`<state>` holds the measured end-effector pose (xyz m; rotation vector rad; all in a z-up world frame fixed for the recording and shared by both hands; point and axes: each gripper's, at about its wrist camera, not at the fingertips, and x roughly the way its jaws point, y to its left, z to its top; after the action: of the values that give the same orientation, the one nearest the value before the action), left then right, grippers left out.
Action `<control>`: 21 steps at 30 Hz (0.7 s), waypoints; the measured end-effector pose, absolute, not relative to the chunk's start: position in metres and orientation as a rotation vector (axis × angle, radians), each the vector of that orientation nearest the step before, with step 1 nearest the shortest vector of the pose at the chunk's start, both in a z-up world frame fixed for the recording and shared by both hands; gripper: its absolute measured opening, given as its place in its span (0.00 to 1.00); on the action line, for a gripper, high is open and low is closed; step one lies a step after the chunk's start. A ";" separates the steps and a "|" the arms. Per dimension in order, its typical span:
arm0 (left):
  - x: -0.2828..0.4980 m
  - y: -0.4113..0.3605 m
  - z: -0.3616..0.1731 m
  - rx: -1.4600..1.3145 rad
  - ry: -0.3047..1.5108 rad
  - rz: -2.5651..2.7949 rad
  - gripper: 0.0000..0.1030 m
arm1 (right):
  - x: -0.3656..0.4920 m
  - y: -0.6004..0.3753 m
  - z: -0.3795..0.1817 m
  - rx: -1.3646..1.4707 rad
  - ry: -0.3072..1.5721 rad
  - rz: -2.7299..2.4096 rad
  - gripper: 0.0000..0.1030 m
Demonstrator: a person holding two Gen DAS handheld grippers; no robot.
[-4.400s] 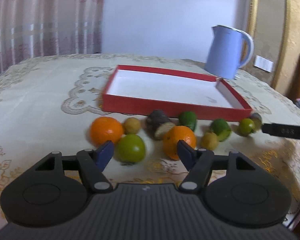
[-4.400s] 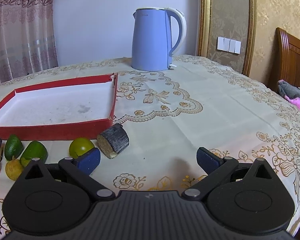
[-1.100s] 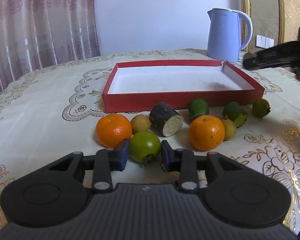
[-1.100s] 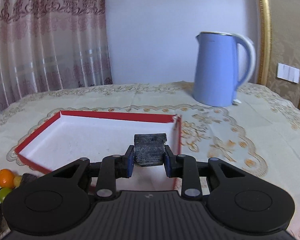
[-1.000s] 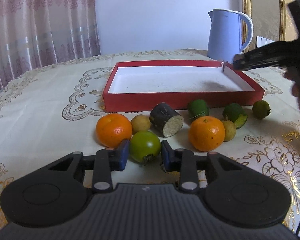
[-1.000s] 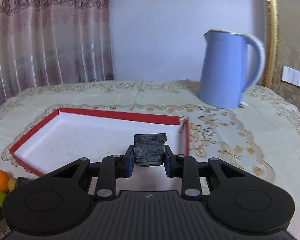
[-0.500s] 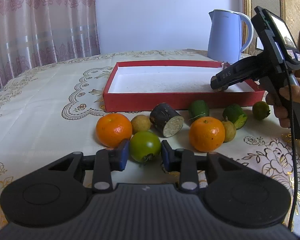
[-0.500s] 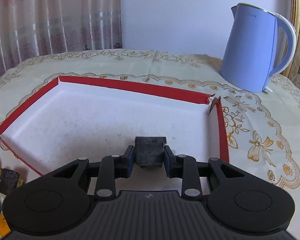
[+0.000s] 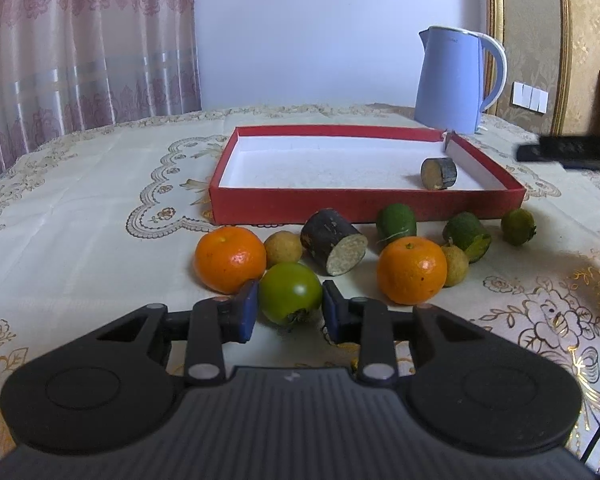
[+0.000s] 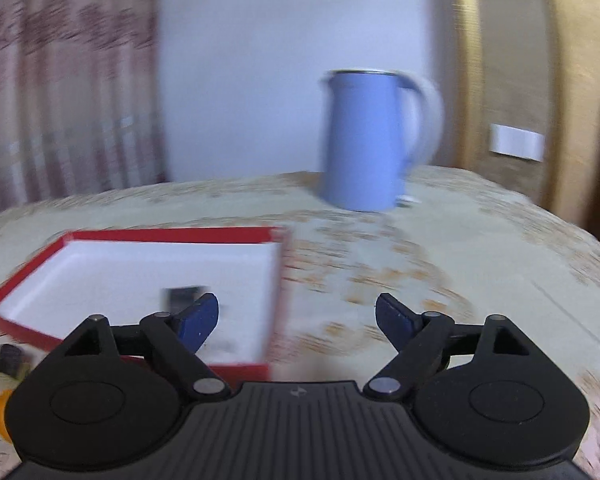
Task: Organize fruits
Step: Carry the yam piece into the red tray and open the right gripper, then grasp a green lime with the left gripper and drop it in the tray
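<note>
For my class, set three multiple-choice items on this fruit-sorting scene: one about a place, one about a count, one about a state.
1. Where does the short dark cut piece lie?
A. inside the red tray, near its right wall
B. on the cloth beside the kettle
C. between the right gripper's pads

2. How many oranges lie on the tablecloth?
A. one
B. two
C. four

3. What is the left gripper doing?
A. standing wide open over bare cloth
B. closed on an orange
C. closed on the green round fruit

Answers:
1 A: the piece rests on the tray's white floor by the right wall, while the right gripper is opening with nothing between its pads.
2 B: one orange lies left of the group, another right.
3 C: both blue pads press on the green fruit's sides.
</note>
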<state>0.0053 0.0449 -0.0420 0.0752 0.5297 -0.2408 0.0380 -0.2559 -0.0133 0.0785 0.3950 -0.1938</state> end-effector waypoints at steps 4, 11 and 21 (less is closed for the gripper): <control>0.001 0.047 -0.041 0.076 0.513 -0.241 0.29 | 0.029 -0.276 -0.030 0.147 0.420 -0.230 0.84; -0.007 0.049 -0.030 0.072 0.492 -0.239 0.29 | 0.032 -0.281 -0.041 0.179 0.454 -0.220 0.84; 0.014 0.038 -0.004 0.073 0.462 -0.259 0.29 | 0.039 -0.301 -0.052 0.282 0.537 -0.291 0.90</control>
<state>0.0143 0.0382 -0.0042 0.0725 0.4622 -0.2587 0.0387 -0.3009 -0.0517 0.2817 0.5368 -0.2905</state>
